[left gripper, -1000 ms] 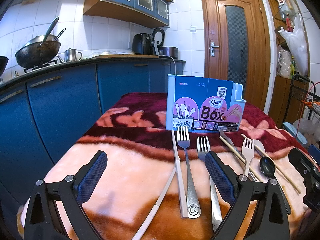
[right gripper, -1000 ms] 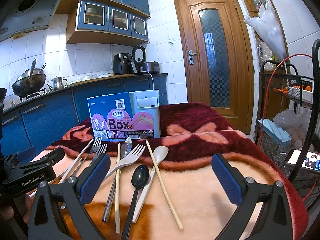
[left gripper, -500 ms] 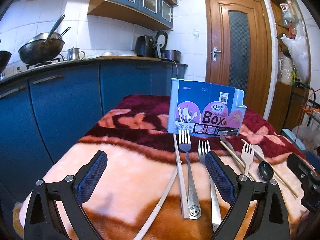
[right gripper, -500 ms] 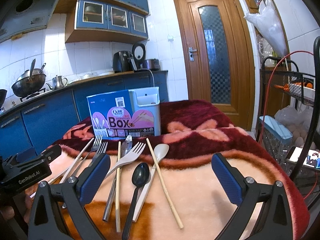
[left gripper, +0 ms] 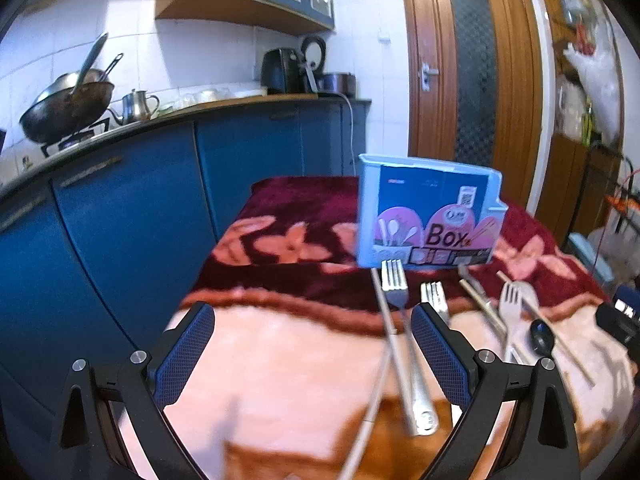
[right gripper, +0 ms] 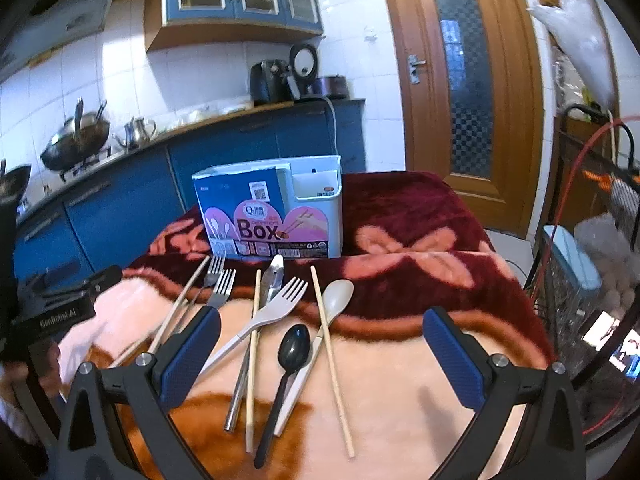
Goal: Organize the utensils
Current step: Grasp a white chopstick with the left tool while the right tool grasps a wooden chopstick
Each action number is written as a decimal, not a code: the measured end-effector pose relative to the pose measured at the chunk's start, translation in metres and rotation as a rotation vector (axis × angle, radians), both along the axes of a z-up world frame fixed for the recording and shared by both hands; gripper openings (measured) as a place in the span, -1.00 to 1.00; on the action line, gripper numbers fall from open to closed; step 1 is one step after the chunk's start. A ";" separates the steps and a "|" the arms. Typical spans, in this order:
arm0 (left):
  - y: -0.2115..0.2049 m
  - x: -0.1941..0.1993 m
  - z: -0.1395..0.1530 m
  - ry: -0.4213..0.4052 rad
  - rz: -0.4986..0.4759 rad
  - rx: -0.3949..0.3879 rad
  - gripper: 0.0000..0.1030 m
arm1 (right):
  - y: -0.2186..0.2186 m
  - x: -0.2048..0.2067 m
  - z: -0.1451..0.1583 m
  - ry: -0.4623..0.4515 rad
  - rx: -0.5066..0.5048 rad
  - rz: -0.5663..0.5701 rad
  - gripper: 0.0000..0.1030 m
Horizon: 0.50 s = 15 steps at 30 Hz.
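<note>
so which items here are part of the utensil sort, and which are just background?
Job: metal forks, beige fork, black spoon, beige spoon, chopsticks, utensil box.
Background: wok, kettle, door, wire rack.

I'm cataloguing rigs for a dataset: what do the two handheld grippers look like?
Both the left gripper and the right gripper match: black angular frames with silver round bolts and blue textured pads. From the right wrist view, the left unit's black body carries white "GenRobot.AI" lettering.
</note>
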<state>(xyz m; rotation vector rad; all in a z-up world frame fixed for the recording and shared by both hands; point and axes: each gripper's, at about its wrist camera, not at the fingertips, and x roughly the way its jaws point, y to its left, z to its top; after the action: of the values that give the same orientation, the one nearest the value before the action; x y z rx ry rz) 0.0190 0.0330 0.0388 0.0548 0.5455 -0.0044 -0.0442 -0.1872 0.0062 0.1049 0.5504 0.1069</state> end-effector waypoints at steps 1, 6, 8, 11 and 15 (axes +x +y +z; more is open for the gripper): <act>0.002 0.004 0.001 0.018 -0.004 0.011 0.92 | 0.000 0.003 0.001 0.019 -0.010 0.009 1.00; 0.012 0.025 0.000 0.130 -0.013 0.005 0.92 | -0.006 0.020 0.003 0.133 -0.037 0.041 1.00; 0.010 0.033 -0.002 0.158 -0.032 0.002 0.92 | -0.008 0.027 0.002 0.173 -0.041 0.047 0.96; 0.000 0.049 -0.009 0.214 -0.064 0.019 0.90 | -0.008 0.035 0.000 0.222 -0.075 0.057 0.83; -0.012 0.066 -0.019 0.288 -0.089 0.021 0.68 | -0.003 0.044 -0.006 0.285 -0.135 0.079 0.63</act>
<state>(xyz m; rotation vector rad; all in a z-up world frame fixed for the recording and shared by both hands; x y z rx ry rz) 0.0849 0.0211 0.0198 0.0994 0.8312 -0.0944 0.0000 -0.1903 0.0002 -0.0345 0.8450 0.1320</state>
